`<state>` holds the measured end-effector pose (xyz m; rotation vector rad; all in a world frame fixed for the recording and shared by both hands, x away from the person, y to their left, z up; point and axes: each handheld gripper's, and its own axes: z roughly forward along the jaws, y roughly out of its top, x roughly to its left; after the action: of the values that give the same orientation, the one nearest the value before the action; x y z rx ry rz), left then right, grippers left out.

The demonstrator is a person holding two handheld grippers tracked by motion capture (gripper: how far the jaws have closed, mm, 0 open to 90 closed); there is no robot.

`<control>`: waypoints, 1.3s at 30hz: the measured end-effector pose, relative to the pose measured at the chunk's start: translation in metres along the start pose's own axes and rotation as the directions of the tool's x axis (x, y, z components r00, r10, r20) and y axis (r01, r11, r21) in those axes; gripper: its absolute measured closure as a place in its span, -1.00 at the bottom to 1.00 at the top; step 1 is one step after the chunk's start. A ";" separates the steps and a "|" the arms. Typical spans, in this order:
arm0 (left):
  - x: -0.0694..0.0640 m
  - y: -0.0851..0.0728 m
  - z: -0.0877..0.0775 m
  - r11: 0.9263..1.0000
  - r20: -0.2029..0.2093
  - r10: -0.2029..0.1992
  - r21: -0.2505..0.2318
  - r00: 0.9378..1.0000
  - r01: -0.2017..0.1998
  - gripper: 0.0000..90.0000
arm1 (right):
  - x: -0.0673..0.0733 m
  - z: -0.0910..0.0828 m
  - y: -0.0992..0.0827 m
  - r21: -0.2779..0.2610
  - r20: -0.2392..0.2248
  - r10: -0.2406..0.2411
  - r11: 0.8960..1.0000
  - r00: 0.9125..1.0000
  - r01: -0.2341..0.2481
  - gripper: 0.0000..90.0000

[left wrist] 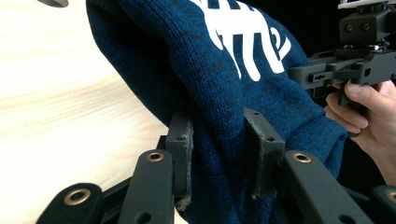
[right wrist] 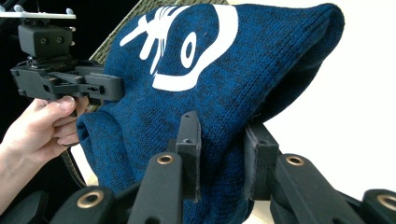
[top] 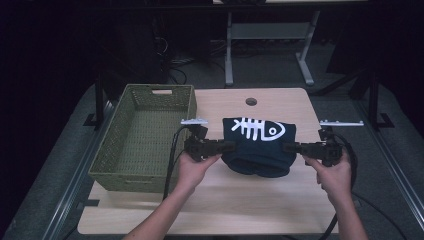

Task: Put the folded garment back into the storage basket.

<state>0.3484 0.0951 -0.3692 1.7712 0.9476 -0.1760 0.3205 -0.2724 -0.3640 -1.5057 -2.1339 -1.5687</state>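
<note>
Both my left gripper [top: 227,146] and right gripper [top: 290,147] clamp the folded sweater [top: 260,145] between them, clear of the surface [top: 225,200]; basket [top: 145,137] placement remains.

**Dim room around a pale wooden desk**

A light wood desk [top: 210,200] with rounded corners stands on grey carpet [top: 280,70]. A round cable hole [top: 251,102] sits near its far edge. Beyond it a second table's grey metal legs [top: 229,50] rise, with tangled cables [top: 172,60] on the floor beside them. The far room lies in darkness. Metal rails [top: 395,170] flank the desk.
</note>
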 end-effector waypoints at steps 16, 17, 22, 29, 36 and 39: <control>0.006 0.017 -0.033 1.000 0.007 0.004 -0.024 1.000 -0.004 0.48 | 0.022 0.016 0.019 0.011 -0.020 -0.023 1.000 1.000 0.024 0.59; 0.006 0.018 -0.034 1.000 0.006 0.003 -0.026 1.000 -0.003 0.48 | 0.024 0.017 0.020 0.012 -0.022 -0.024 1.000 0.999 0.024 0.59; 0.009 0.022 -0.046 0.999 0.010 -0.007 -0.039 1.000 0.007 0.48 | 0.032 0.023 0.027 0.005 -0.027 -0.043 0.999 0.999 0.043 0.59; 0.015 0.024 -0.061 0.999 0.003 -0.007 -0.050 1.000 0.007 0.48 | 0.043 0.032 0.036 0.012 -0.042 -0.048 0.999 0.998 0.049 0.59; 0.019 0.030 -0.077 0.998 -0.011 -0.008 -0.055 1.000 0.008 0.48 | 0.051 0.044 0.044 0.009 -0.067 -0.058 0.998 0.996 0.059 0.59; 0.022 0.032 -0.084 0.998 -0.017 -0.002 -0.061 1.000 0.001 0.48 | 0.055 0.048 0.047 0.012 -0.076 -0.050 0.999 0.996 0.051 0.59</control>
<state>0.3581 0.1737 -0.3221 1.7189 0.9572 -0.1315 0.3484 -0.2009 -0.3233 -1.3756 -2.1526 -1.5968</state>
